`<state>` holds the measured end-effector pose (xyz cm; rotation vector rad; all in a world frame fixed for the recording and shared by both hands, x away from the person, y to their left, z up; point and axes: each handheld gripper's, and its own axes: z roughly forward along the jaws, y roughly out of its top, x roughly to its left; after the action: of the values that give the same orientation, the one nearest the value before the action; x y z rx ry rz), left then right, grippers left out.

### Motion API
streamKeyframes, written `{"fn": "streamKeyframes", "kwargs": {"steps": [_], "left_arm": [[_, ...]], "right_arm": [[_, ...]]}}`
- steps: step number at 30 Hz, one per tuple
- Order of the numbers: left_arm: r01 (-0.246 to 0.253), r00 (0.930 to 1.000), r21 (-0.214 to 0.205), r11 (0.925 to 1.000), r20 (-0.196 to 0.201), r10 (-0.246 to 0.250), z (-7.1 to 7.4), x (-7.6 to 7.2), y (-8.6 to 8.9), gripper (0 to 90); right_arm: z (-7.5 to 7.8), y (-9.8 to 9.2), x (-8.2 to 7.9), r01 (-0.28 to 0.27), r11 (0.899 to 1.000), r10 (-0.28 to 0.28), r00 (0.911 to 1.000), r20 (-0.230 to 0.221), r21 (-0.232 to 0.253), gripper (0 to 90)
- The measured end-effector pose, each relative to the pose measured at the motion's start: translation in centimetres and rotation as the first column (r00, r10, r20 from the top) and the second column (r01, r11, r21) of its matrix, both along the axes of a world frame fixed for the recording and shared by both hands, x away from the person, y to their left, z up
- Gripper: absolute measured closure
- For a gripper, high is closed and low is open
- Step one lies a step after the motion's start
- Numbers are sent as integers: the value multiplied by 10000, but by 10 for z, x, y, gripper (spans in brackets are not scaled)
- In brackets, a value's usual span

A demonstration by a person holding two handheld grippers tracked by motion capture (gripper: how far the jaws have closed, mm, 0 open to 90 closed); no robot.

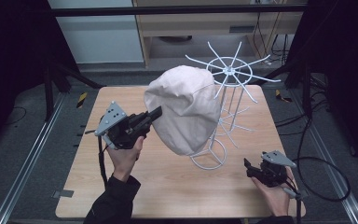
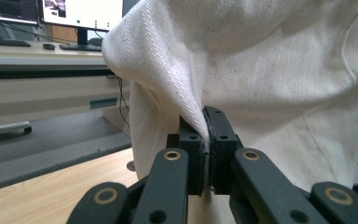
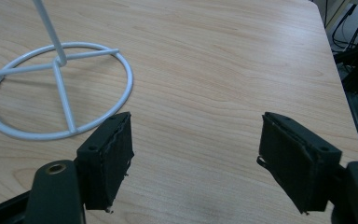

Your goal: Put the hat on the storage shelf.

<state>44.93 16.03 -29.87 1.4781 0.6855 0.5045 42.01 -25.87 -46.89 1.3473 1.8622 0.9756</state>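
Cream cloth hat (image 1: 184,107) hangs over a white wire rack (image 1: 228,88), draped on the rack's left side, above the tabletop (image 1: 168,182). It covers most of the rack's left prongs; bare prongs fan out at upper right. The hat's lower edge hangs just above the rack's round base ring (image 1: 208,156). In the left gripper view the hat (image 2: 270,70) is coarse woven fabric with a fold running down into the jaws.

Left hand-held gripper (image 1: 156,113) is clamped on the hat's left edge, jaws together with a pinch of fabric between them; the close view shows the left hand-held gripper (image 2: 206,140) with the cloth fold squeezed between the pads. The left hand (image 1: 123,154) holds it up off the tabletop, dark sleeve coming in from the bottom.

Right hand-held gripper (image 1: 247,165) sits low near the tabletop's front right corner, well apart from the hat, held by the right hand (image 1: 272,191). Its own view shows the right hand-held gripper (image 3: 196,158) with jaws wide apart, nothing between them, over bare wood, with the base ring (image 3: 58,88) ahead to the left.

Tabletop is light wood. A desk with monitors (image 2: 51,11) and a keyboard (image 2: 81,46) stands in the background.
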Motion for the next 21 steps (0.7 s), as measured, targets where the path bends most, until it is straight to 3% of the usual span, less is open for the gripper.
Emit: {"fn": "streamKeyframes", "kwargs": {"steps": [12,21], "left_arm": [[158,9995,577,9982,-266,-142,-12,4,-10,830],[246,9991,747,9969,-351,-221,-18,5,-16,734]], "right_arm": [[-1,0,1,-68,10000,68,10000,-7,-24,256],[-1,1,1,-49,10000,49,10000,-20,-12,254]]}}
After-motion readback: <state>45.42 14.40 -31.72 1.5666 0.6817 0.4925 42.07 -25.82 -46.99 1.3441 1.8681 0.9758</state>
